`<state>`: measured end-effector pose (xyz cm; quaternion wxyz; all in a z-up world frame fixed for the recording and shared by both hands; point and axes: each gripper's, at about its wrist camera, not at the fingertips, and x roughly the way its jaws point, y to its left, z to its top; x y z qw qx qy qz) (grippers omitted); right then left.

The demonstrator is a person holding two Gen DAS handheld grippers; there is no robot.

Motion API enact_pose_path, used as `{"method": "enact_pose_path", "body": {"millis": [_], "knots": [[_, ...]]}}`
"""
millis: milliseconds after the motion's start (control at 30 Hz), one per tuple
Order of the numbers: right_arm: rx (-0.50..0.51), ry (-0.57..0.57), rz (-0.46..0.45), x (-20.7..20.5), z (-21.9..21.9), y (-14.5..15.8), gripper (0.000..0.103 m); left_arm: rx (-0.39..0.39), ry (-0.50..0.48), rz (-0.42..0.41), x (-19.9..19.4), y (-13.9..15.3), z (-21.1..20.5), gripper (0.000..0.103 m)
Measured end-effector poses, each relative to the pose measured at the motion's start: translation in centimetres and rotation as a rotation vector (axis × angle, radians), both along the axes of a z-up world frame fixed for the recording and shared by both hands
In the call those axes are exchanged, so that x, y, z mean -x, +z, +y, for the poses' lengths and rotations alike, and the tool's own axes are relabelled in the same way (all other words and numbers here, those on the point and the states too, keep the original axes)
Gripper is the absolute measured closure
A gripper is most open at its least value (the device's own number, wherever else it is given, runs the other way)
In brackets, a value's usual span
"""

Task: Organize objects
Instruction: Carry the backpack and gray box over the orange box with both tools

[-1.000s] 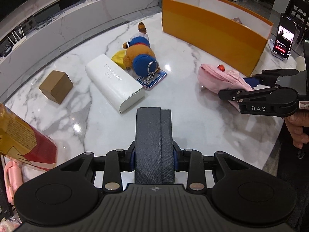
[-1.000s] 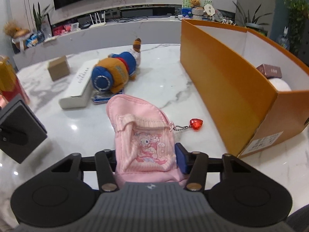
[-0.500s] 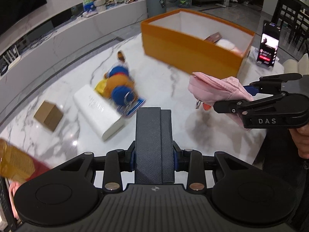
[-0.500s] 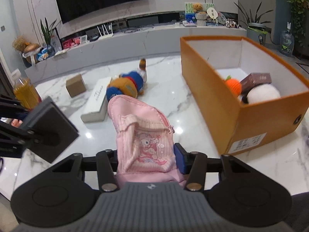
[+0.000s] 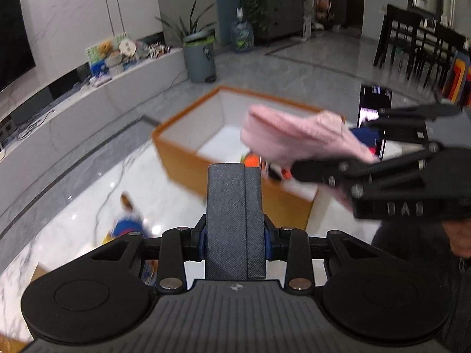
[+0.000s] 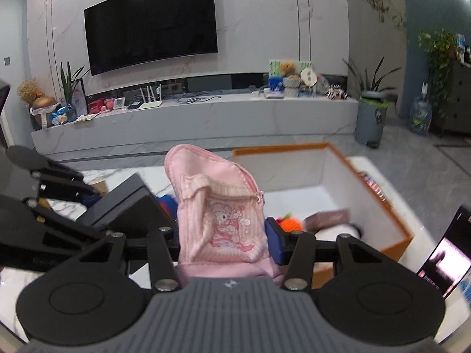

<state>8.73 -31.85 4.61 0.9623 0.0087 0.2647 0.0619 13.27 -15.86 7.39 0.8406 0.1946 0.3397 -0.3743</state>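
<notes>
My right gripper (image 6: 223,235) is shut on a pink pouch (image 6: 219,206) with a cartoon print and holds it in the air over the near side of the orange box (image 6: 379,194). In the left wrist view the pink pouch (image 5: 294,138) hangs above the orange box (image 5: 188,158), with the right gripper (image 5: 368,158) at the right. My left gripper (image 5: 234,176) is shut and empty, raised above the table. A plush toy (image 5: 126,220) lies on the marble table (image 5: 164,194) below, blurred.
The box holds an orange knitted item (image 6: 290,223), a brown pack (image 6: 326,216) and a white object (image 6: 338,234). A phone (image 5: 374,108) stands lit at the right of the box. A TV bench (image 6: 191,120) runs behind the table.
Both grippers have risen and swung towards the orange box. The pink pouch has gone from the table surface to above the box. The left gripper stays shut.
</notes>
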Motion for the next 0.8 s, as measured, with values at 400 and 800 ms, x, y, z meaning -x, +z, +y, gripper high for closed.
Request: {"method": "enact_pose_path", "body": {"millis": [400, 800], "knots": [[0.101, -0.066, -0.016, -3.9, -7.0, 1.1, 0.051, 0.027, -0.072, 0.03, -4.5, -0.9, -8.0, 0.063], [0.117, -0.011, 0.041, -12.5, -11.0, 0.3, 0.052, -0.026, 0.006, 0.057, -11.6, -2.1, -10.9, 0.064]]}}
